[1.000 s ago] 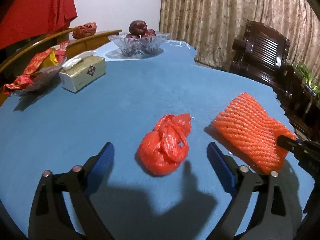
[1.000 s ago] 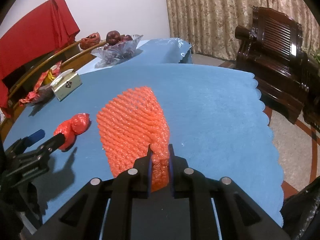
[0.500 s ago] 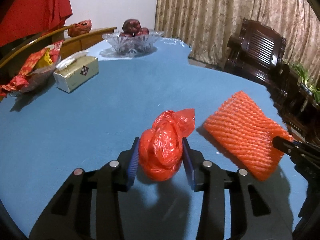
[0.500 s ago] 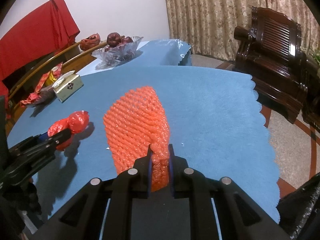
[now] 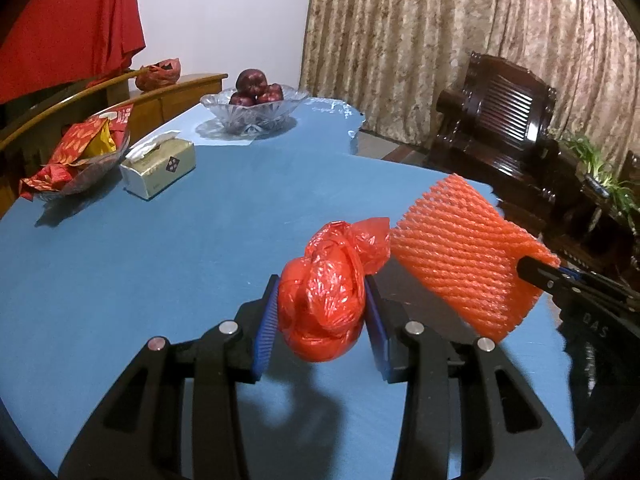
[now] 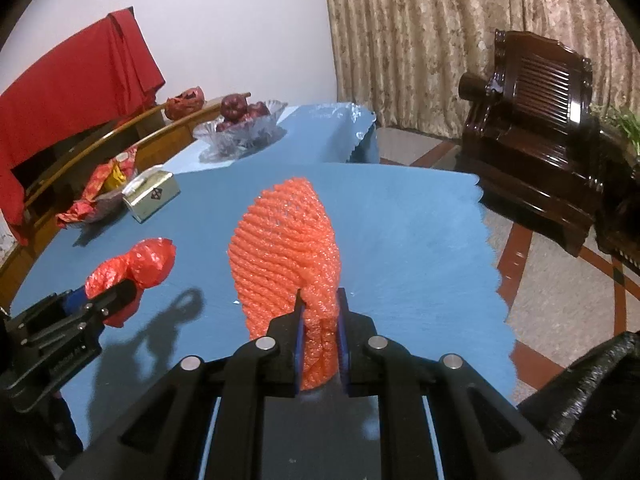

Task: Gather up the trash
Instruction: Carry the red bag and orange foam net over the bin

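Note:
My left gripper [image 5: 320, 304] is shut on a crumpled red plastic bag [image 5: 326, 296] and holds it above the blue table [image 5: 160, 248]. The bag also shows in the right wrist view [image 6: 132, 272], clamped in the left gripper [image 6: 114, 300]. My right gripper [image 6: 319, 312] is shut on the near end of an orange foam fruit net [image 6: 288, 248], held off the table. The net also shows in the left wrist view [image 5: 464, 248], with the right gripper [image 5: 536, 270] at its right end.
A tissue box [image 5: 158, 168], a glass dish of red wrappers [image 5: 76, 160] and a glass bowl of apples [image 5: 254, 106] stand at the far left and back. A dark wooden chair [image 6: 532, 120] stands beyond the table's scalloped right edge. A black bag [image 6: 592, 396] is at lower right.
My left gripper closed on the red bag, which lay on the table a second ago, and lifted it. My right gripper has raised the orange net off the table.

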Demonstrator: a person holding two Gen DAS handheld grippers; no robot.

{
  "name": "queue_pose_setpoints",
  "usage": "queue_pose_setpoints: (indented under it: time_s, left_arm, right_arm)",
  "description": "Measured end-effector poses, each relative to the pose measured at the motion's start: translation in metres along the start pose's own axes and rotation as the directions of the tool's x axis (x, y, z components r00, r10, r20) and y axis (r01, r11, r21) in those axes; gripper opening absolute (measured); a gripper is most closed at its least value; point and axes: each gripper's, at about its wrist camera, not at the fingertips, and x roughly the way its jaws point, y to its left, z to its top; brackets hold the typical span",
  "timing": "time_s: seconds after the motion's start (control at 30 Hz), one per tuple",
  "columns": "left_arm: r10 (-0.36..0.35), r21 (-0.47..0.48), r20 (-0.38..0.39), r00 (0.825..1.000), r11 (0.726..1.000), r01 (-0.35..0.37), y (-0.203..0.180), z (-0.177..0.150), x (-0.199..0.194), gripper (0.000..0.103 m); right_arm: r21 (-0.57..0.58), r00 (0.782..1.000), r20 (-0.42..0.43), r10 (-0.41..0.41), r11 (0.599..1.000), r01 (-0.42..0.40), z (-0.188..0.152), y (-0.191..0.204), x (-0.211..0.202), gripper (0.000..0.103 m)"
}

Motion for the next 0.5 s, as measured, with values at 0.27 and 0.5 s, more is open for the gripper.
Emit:
queue_pose_setpoints:
  time_s: [0.27,0.5]
  left_arm:
    - [-0.032,0.01,0.041,0.999,0.999,0.032,-0.02,0.003,-0.037,0.039]
    - [-0.072,0.032,0.076,0.994,0.997,0.07,-0.044,-0.001,-0.071,0.039]
  right_arm:
    - [0.017,0.999,0.047,-0.012,1.0,0.011,-0.002,-0.008,-0.044,0.013]
    - [0.036,0.996,0.079,-0.037,0.999,0.035,-0.009,-0.02,-0.085,0.013]
